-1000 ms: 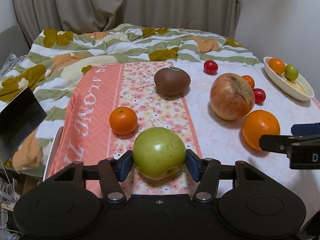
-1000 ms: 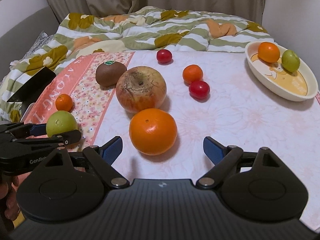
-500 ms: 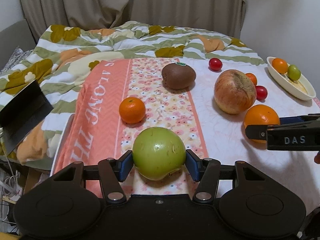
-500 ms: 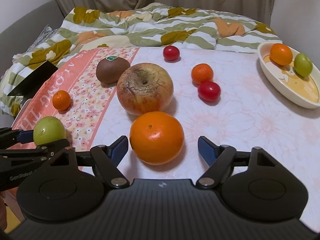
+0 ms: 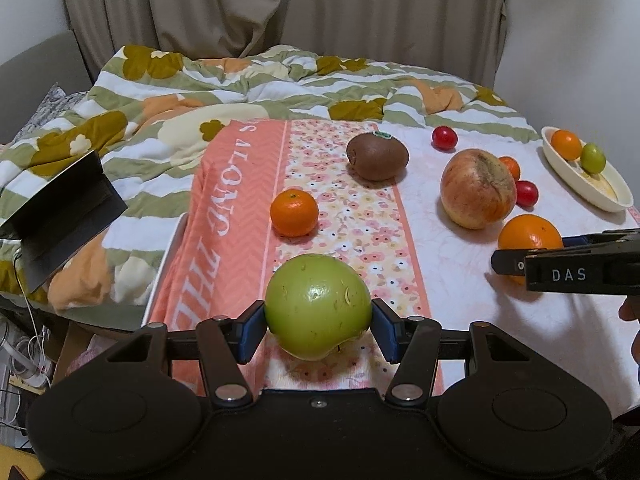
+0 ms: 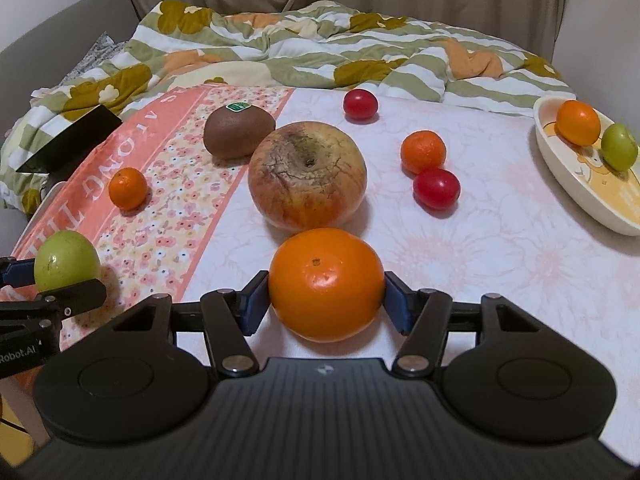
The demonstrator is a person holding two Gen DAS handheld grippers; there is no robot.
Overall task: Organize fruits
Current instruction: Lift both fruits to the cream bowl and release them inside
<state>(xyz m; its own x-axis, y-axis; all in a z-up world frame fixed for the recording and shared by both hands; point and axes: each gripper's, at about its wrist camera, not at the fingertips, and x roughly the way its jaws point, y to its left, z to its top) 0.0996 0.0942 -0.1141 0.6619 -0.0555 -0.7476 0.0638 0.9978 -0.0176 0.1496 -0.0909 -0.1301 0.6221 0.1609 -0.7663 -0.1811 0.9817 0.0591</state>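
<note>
Green apple (image 5: 318,306), bright orange (image 6: 326,283), brown kiwi (image 6: 239,131) with a green sticker, blotchy red-yellow apple (image 6: 307,175). Cloth (image 5: 236,216) is salmon with white lettering plus a floral strip. Blanket (image 6: 304,40) is olive-and-white striped, cream bowl (image 6: 568,188) has a yellow print.

— What are you holding in your left claw (image 5: 318,330)?
— A green apple (image 5: 317,306) with smooth, waxy, faintly speckled skin.
— And your right claw (image 6: 326,299)?
— A glossy, dimpled orange (image 6: 326,283). Behind it you see a wrinkled, dull big apple (image 6: 307,175), a matt fuzzy kiwi (image 6: 239,131) and a glazed ceramic dish (image 6: 576,196).
</note>
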